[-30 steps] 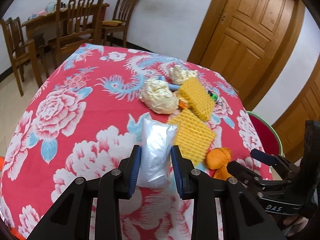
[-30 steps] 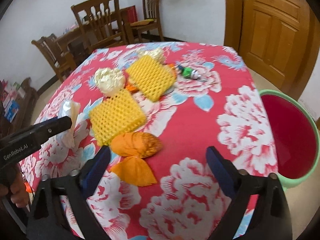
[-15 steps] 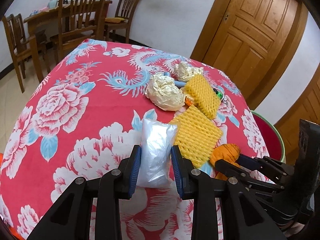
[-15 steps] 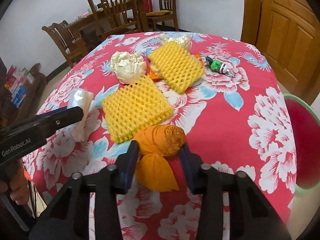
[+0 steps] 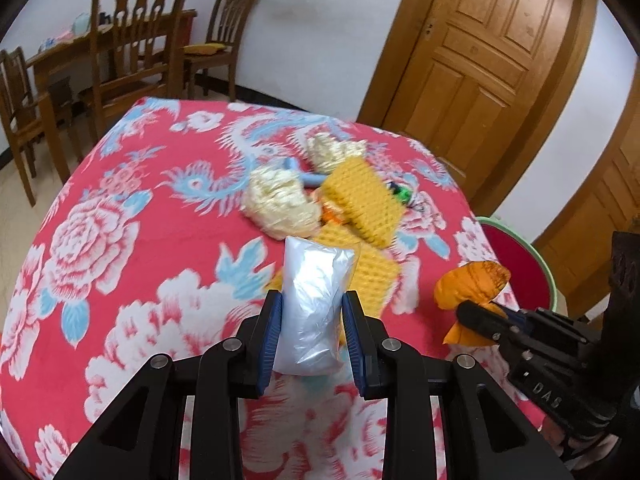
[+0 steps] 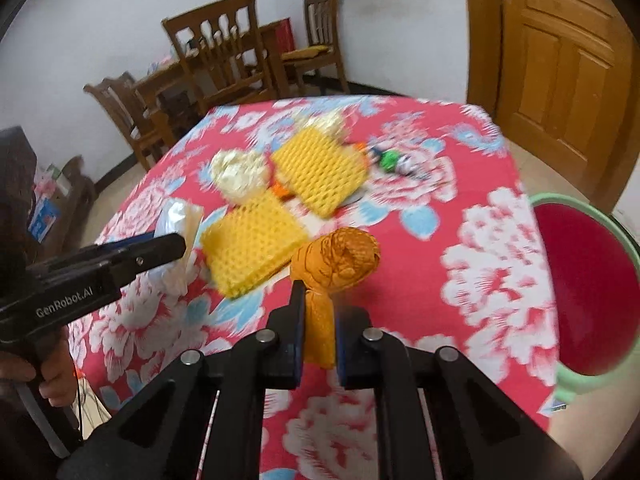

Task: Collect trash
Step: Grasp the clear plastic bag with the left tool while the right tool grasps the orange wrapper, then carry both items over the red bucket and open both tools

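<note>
Trash, shown mid-collection: two pieces are in my grippers, the rest lie on the floral tablecloth (image 5: 120, 240). At lower centre of the left wrist view, my left gripper (image 5: 312, 328) is closed narrowly on a clear plastic bag (image 5: 314, 300), which stands up between the blue pads. At centre frame lie two cream crumpled wrappers (image 5: 280, 204) and two yellow foam nets (image 5: 360, 204), touching one another. At lower centre of the right wrist view, my right gripper (image 6: 318, 336) has just been closing and now pinches the tail of an orange wrapper (image 6: 340, 260), whose bulb rises above the pads. The red basin (image 6: 592, 292) with its green rim sits at the right edge, beside the table. I judge the grasp step done; the next move calls for carrying both pieces rightward over the basin before releasing. Both grippers point steeply down at the table.
</note>
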### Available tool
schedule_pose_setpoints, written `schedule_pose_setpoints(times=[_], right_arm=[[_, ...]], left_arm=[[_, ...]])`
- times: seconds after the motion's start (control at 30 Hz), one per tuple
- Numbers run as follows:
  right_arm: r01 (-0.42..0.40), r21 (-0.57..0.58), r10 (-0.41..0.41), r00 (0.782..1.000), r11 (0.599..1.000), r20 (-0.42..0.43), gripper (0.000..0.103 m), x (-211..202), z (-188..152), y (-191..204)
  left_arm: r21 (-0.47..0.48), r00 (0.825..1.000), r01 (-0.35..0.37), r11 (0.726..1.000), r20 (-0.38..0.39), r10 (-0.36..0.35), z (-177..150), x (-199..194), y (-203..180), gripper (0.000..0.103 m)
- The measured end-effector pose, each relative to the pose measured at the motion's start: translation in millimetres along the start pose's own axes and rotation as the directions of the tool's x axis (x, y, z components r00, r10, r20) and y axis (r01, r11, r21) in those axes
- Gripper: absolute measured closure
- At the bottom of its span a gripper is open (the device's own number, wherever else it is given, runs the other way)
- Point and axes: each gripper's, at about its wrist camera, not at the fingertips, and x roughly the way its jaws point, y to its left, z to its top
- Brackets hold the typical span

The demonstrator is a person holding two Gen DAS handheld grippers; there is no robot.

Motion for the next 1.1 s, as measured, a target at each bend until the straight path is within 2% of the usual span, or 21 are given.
schedule_pose_setpoints(times=[0.27,0.53,0.83,1.1], right_arm=[[0.071,0.08,-0.076,0.995,0.994,0.072,0.089,-32.2,10.1,-45.0],[0.146,0.177,-0.166,0.981,0.973,0.099,0.089,-55.7,6.3,-98.3],[0.21,0.279,-0.242,0.966,0.937,0.086,0.089,-68.9,-6.2,-154.7],[0.248,0.339,-0.281,0.958,0.907,0.052,0.089,-68.6,-20.3,-194.3]], left_arm=[[0.065,0.999,0.051,0.997,0.002,-0.051,19.2,9.0,-38.2,0.072],[0.154,0.994,0.112,0.982,-0.01,-0.112,33.5,24.9,-93.0,0.072],[0.226,0.984,0.181,0.957,-0.045,-0.175,42.0,50.0,-152.8,0.072],[0.272,0.976,0.213,0.938,-0.092,-0.195,40.7,78.6,-196.2,0.072]])
